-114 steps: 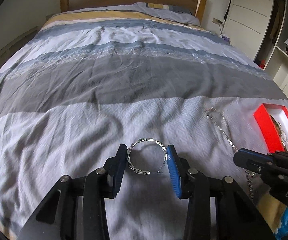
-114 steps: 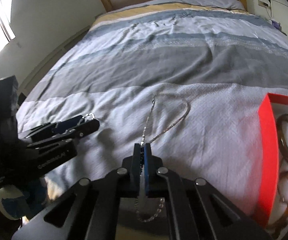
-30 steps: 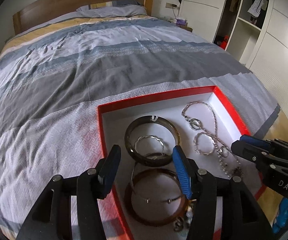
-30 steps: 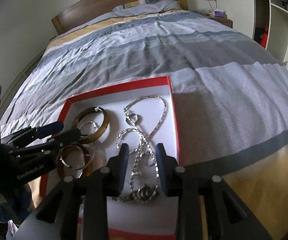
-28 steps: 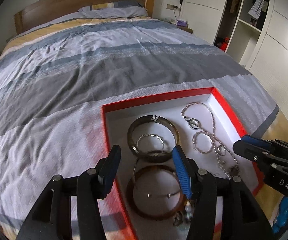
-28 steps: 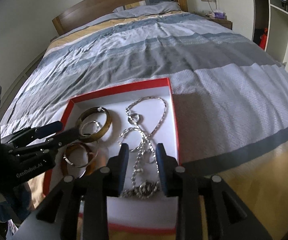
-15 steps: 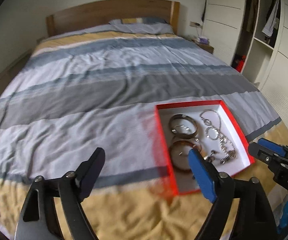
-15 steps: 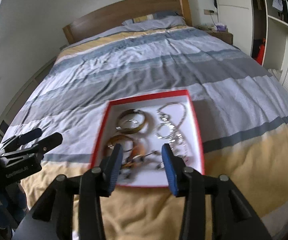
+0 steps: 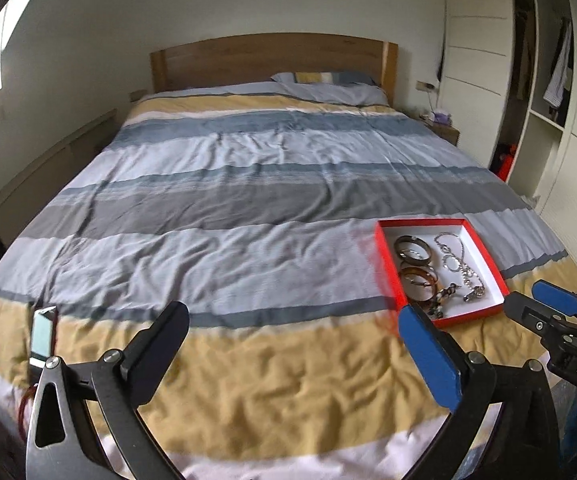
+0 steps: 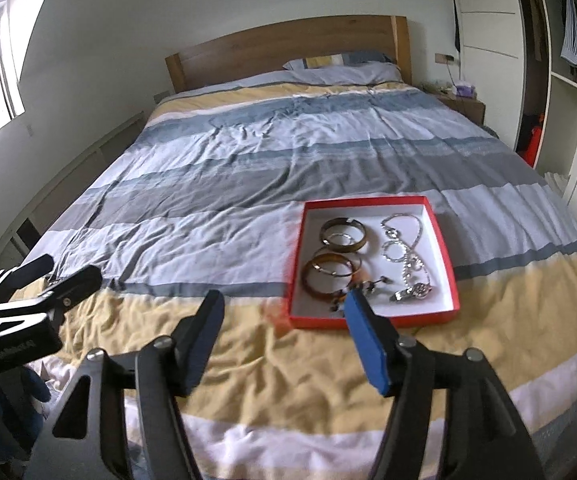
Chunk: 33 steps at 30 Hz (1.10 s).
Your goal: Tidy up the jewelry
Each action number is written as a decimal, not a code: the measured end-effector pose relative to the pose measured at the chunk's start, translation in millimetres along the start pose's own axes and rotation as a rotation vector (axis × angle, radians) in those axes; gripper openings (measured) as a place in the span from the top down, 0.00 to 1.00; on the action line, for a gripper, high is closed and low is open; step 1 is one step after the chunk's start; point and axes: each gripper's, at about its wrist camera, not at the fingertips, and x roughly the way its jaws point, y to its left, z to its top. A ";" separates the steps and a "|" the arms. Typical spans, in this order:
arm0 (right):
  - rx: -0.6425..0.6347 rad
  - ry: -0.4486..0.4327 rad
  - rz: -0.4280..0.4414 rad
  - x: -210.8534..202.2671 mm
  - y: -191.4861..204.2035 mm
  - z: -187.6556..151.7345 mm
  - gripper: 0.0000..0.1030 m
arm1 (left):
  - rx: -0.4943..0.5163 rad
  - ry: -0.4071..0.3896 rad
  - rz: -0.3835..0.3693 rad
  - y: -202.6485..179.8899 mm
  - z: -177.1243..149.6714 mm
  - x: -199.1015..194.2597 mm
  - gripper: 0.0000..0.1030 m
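A red box (image 10: pixel 446 264) with a white inside lies on the striped bedspread, also in the left wrist view (image 9: pixel 384 268). In it lie two brown bangles (image 10: pixel 330 272), thin silver hoops and a silver chain necklace (image 10: pixel 408 256); the bangles (image 9: pixel 416 276) and the chain (image 9: pixel 460 264) show in the left view too. My left gripper (image 9: pixel 292 320) is wide open and empty, held back above the foot of the bed, left of the box. My right gripper (image 10: pixel 284 304) is wide open and empty, just short of the box's near edge.
The bed (image 9: pixel 248 184) fills the view, with a wooden headboard (image 9: pixel 272 60) and a pillow at the far end. A phone-like object (image 9: pixel 43 334) lies at the bed's near left corner. A wardrobe with open shelves (image 9: pixel 540 100) stands on the right, a nightstand (image 10: pixel 464 104) beside the headboard.
Both grippers have let go of the silver hoop and the chain, which now lie in the box. Both have pulled back and up from the box and opened wider.
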 end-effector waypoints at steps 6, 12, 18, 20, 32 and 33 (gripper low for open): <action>-0.021 -0.022 -0.003 -19.5 27.4 -11.8 0.37 | -0.038 -0.042 0.024 30.6 -14.9 -33.0 0.01; -0.042 -0.044 -0.009 -39.7 51.6 -25.7 0.37 | -0.047 -0.091 0.029 47.9 -32.4 -65.0 0.01; -0.065 -0.068 -0.021 -59.2 68.7 -41.1 0.37 | -0.057 -0.128 0.053 56.4 -46.8 -90.1 0.01; -0.072 -0.074 -0.023 -65.0 74.2 -46.2 0.37 | -0.059 -0.138 0.066 58.2 -50.0 -97.3 0.01; -0.110 -0.127 -0.019 -99.5 93.6 -63.4 0.37 | -0.062 -0.173 0.108 65.6 -72.5 -133.9 0.01; -0.111 -0.129 -0.020 -101.3 94.4 -65.5 0.37 | -0.062 -0.176 0.114 65.9 -74.3 -136.7 0.01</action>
